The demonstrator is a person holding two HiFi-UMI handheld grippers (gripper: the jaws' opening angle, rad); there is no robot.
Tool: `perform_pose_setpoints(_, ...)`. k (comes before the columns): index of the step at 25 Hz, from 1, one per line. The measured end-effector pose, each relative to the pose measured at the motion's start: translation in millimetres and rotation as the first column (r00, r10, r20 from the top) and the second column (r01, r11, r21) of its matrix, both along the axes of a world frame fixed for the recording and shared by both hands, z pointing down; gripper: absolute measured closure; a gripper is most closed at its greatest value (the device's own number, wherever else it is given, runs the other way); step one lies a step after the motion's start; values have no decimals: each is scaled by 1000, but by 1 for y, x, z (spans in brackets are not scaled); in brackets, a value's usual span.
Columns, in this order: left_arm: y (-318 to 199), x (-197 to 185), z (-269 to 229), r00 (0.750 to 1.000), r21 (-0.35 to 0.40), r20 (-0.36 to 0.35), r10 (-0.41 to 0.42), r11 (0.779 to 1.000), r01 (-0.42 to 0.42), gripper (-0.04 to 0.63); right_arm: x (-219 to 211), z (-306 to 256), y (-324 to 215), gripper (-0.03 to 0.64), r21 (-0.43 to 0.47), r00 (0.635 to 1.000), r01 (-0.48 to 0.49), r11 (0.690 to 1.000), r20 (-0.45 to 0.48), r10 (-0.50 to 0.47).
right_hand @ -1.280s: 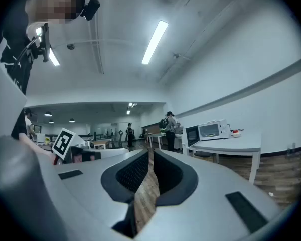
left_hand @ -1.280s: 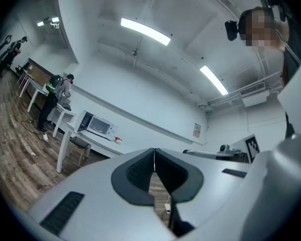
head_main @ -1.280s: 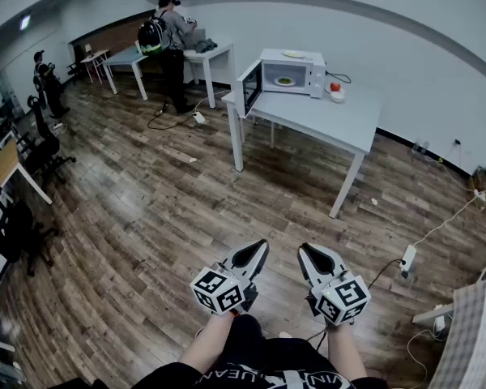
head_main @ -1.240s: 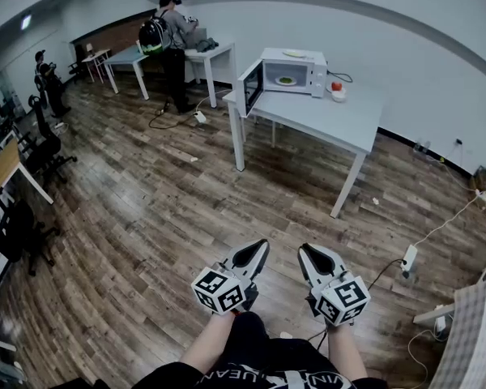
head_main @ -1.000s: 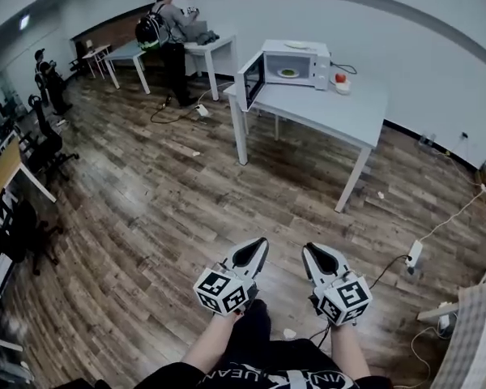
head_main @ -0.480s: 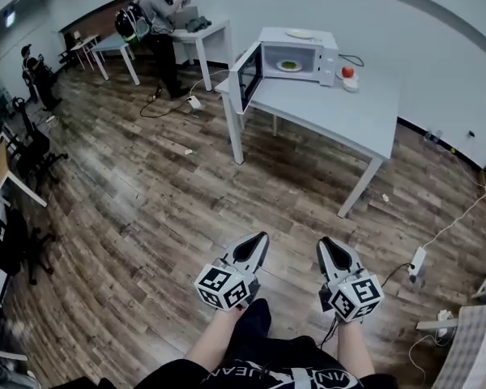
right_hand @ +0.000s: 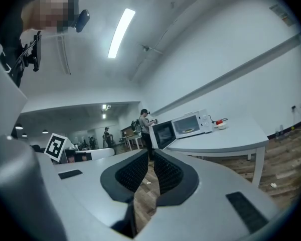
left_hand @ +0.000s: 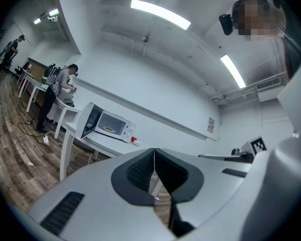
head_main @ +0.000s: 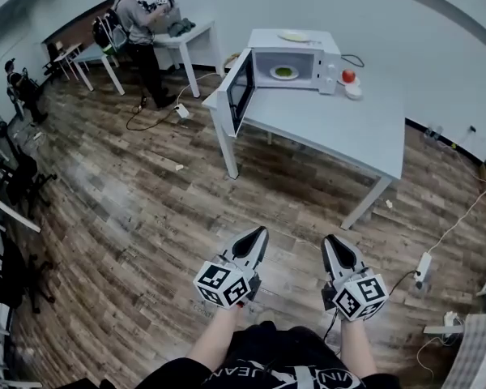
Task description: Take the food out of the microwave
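A white microwave [head_main: 285, 58] stands at the far end of a grey table [head_main: 352, 128], its door [head_main: 239, 89] swung open to the left. Inside lies a plate with green food [head_main: 284, 72]. Both grippers hang low over the wooden floor, well short of the table. My left gripper [head_main: 257, 235] is shut and empty; its pads meet at the tips [left_hand: 154, 149]. My right gripper [head_main: 334, 241] is also shut with nothing held [right_hand: 151, 152]. Both gripper views show the microwave [left_hand: 110, 126] [right_hand: 188, 125] far ahead.
A plate [head_main: 294, 36] lies on top of the microwave, and a red fruit on a small dish [head_main: 350, 78] beside it. A person with a backpack [head_main: 130, 19] stands at another table at the back left. A power strip [head_main: 425, 264] and cables lie on the floor at the right.
The table and microwave have come closer and larger in the head view. Both grippers travelled forward with the person and stayed shut.
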State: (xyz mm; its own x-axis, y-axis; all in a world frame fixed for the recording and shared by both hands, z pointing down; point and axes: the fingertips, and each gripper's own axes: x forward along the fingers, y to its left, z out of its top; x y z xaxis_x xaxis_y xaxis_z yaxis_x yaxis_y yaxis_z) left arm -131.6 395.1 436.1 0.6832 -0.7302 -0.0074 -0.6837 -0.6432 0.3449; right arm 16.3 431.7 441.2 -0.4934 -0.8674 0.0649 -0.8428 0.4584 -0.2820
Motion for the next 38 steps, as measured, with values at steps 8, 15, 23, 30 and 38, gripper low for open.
perform_pose_setpoints(8,-79,13,13,1000,-37,-9,13,999,-14,584,31,11,-76,563,-37,998,-60,998,34,61)
perform_pose_setpoints(15,-174,19,8,999,-33,-9,-42,999,41,584,29,4,-186,563,-25,1000,23,999,18,-23)
perform_pose_setpoints(23,-267,49,-4,998,-23,-18,-63,998,63,584,46,-4,-289,563,-26,996,87,996,26,-86)
perform_pose_setpoints(30,-323,72,8,997,-55,-6,-74,996,74,584,64,7,-348,563,-55,991,130,990,44,-127)
perform_pose_setpoints(38,-344,85,21,996,-70,38,-83,994,85,584,64,27,-373,563,-101,982,189,977,32,-187)
